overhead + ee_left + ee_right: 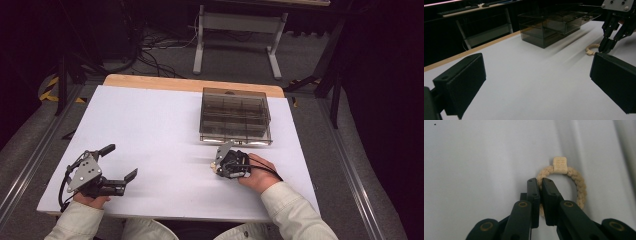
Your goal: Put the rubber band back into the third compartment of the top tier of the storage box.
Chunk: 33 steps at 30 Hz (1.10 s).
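A beige braided ring [577, 181] with a small square tag [560, 165] lies on the white table. My right gripper [540, 183] points down at it, its jaws shut on the ring's near-left side. In the high view that right gripper [218, 166] stands just in front of the box, with the ring [214, 165] at its tips. The left gripper view also shows the ring [591, 49] beside the right gripper [607, 47]. My left gripper [120, 162] rests at the table's front left, its jaws wide open with nothing between them.
A smoky transparent box [235, 116] with inner compartments stands at the back of the white table top [150, 125], right of centre. A wooden edge [150, 81] runs along the table's far side. Beyond it are a stand's legs and cables on the floor.
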Motion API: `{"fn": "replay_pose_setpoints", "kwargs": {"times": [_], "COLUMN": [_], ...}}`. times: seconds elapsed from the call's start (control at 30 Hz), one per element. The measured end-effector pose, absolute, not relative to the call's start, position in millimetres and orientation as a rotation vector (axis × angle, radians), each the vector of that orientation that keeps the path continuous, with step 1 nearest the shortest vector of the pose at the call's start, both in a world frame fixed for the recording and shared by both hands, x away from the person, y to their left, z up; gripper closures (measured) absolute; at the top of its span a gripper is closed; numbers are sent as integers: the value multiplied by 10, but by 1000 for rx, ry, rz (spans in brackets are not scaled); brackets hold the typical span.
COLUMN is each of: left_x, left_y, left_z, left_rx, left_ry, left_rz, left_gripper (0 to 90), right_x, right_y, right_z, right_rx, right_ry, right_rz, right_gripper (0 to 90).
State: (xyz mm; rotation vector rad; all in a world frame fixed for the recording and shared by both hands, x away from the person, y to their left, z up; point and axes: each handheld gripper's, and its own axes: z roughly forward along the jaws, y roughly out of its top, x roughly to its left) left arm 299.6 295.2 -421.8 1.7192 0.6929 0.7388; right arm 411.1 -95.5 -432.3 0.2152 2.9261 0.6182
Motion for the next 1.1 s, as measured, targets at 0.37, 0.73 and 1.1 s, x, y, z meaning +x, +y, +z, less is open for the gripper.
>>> {"fn": "replay_pose_setpoints", "kwargs": {"times": [0.37,0.73,1.1], "left_x": [2996,2995,2994], "left_y": [2956,2959,2962], "left_z": [-4216,-4215,-4213], "left_rx": [1719,1718,1722], "left_ry": [691,692,689], "left_rz": [743,744,742], "left_gripper": [12,12,12], "right_x": [4084,4039,4010], "right_y": [-999,-1093,-1128], "right_z": [-4136,-3871,-3781], "right_rx": [189,194,188], "right_ry": [2881,2818,2792], "right_rz": [729,842,869], "right_gripper": [852,850,849]}}
